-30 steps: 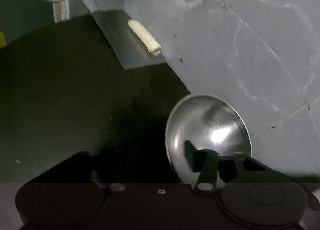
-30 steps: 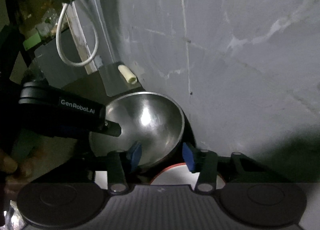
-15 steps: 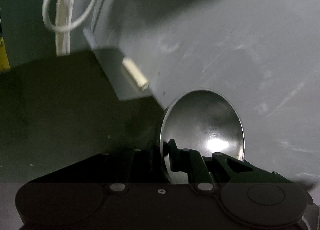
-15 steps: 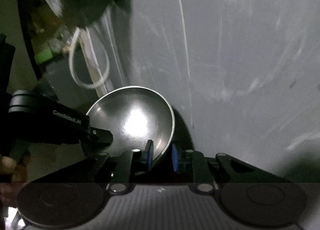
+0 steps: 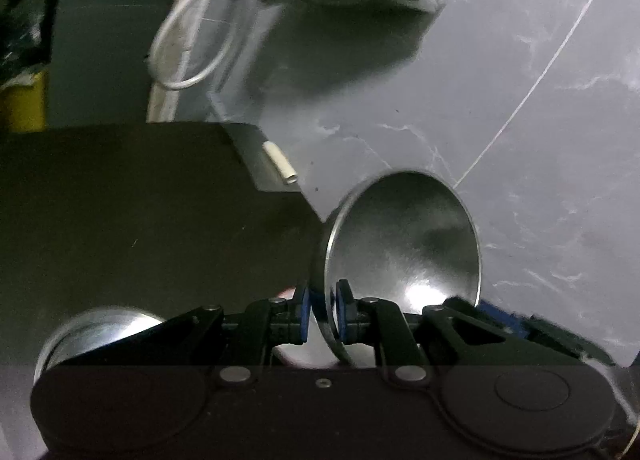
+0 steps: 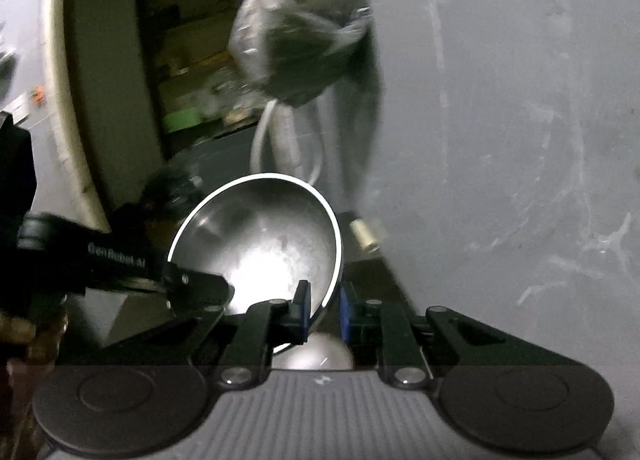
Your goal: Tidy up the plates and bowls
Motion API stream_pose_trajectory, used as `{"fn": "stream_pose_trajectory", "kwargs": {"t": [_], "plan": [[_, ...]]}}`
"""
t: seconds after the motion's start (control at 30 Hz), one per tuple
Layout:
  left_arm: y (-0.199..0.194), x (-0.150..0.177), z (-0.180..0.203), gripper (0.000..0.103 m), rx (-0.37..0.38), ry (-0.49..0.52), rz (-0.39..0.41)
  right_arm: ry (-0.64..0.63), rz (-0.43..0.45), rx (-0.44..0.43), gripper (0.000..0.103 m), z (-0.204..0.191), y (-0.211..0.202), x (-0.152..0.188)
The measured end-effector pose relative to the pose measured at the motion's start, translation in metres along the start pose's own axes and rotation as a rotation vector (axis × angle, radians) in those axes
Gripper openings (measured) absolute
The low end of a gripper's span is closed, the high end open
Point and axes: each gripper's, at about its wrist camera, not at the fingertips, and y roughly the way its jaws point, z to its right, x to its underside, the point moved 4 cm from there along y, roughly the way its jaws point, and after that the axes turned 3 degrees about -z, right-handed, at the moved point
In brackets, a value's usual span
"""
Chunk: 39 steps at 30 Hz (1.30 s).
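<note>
grey marbled wall fills both frames. you've got one steel bowl (image 5: 404,244) pinched at two rim spots: left claw (image 5: 322,314) bottom centre of its view, right claw (image 6: 323,310) likewise. bowl's off the dark tabletop (image 5: 120,199); second bowl (image 5: 96,326) lower left.

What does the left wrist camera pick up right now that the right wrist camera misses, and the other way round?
Only the left wrist view: a second steel bowl low at the left, and a yellow object at the far left. Only the right wrist view: a dark doorway and the left gripper's black body. Both: the steel bowl clamped at its rim by the left gripper and the right gripper, the hanging plastic bag, the white cable loop.
</note>
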Motion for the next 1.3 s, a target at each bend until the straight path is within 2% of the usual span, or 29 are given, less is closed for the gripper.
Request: {"fn": "stream_pose_trajectory", "kwargs": {"t": [0.1,0.17,0.37,0.47,0.67,0.93,1.13,1.3], "plan": [[-0.021,0.030,-0.009,0.014,0.006,-0.044,-0.017,-0.055,-0.025,-0.062,0.017,-0.012,-0.015,0.013],[-0.029,0.055,-0.015,0.014,-0.015,-0.040,-0.064,-0.088,-0.057,-0.110,0.016,-0.019,-0.026,0.025],[-0.054,0.115,-0.044,0.014,-0.051,-0.158,-0.176,-0.128,-0.231,-0.274,0.017,-0.042,-0.035,0.057],[-0.064,0.134,-0.053,0.015,-0.069,-0.188,-0.215,-0.128,-0.304,-0.316,0.017,-0.053,-0.034,0.071],[-0.078,0.161,-0.072,0.015,-0.101,-0.260,-0.296,-0.138,-0.417,-0.392,0.017,-0.071,-0.046,0.100],[-0.085,0.185,-0.091,0.015,-0.147,-0.370,-0.393,-0.098,-0.630,-0.467,0.018,-0.083,-0.027,0.121],[-0.083,0.196,-0.103,0.014,-0.161,-0.443,-0.442,-0.044,-0.706,-0.520,0.018,-0.084,-0.017,0.129],[-0.080,0.200,-0.107,0.015,-0.161,-0.474,-0.462,0.002,-0.752,-0.524,0.018,-0.085,-0.005,0.133]]}}
